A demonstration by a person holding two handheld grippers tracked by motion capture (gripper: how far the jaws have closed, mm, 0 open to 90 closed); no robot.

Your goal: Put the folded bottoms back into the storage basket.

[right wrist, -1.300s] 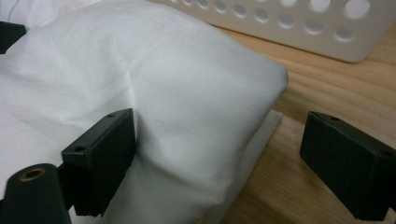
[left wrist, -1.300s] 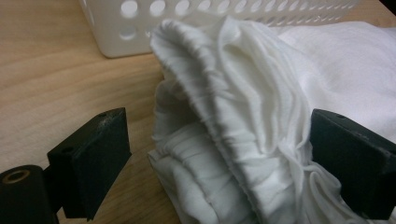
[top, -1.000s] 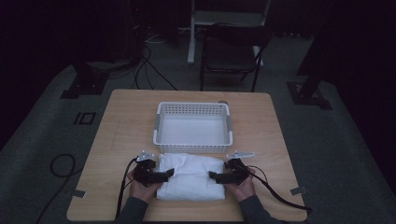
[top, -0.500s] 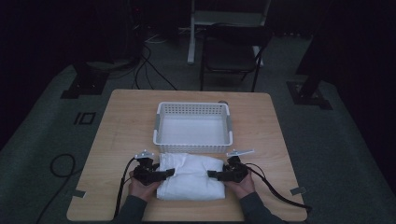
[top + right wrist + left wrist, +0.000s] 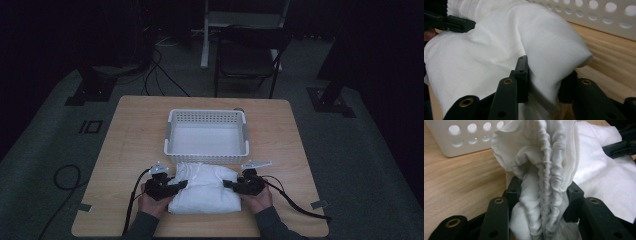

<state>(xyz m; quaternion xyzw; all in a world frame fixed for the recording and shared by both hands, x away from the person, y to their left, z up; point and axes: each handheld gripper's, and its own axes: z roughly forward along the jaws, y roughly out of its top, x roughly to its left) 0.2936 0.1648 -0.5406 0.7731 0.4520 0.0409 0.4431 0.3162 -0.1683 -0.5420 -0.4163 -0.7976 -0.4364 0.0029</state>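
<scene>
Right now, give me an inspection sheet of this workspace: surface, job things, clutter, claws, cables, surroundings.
Surface: light wooden table, tape tabs at its near edge.
Job's things: folded white cloth bundle at the near edge; white perforated plastic basket just beyond it, nothing seen inside.
Clutter: small dark object behind the basket's far right corner, too small to identify.
Claws: left claw shut on the cloth's gathered left end; right claw shut on its right end.
Cables: black cable trails from the left claw, another from the right; more lie on the floor.
Surroundings: dark room, black chair, stand bases on grey floor.
</scene>
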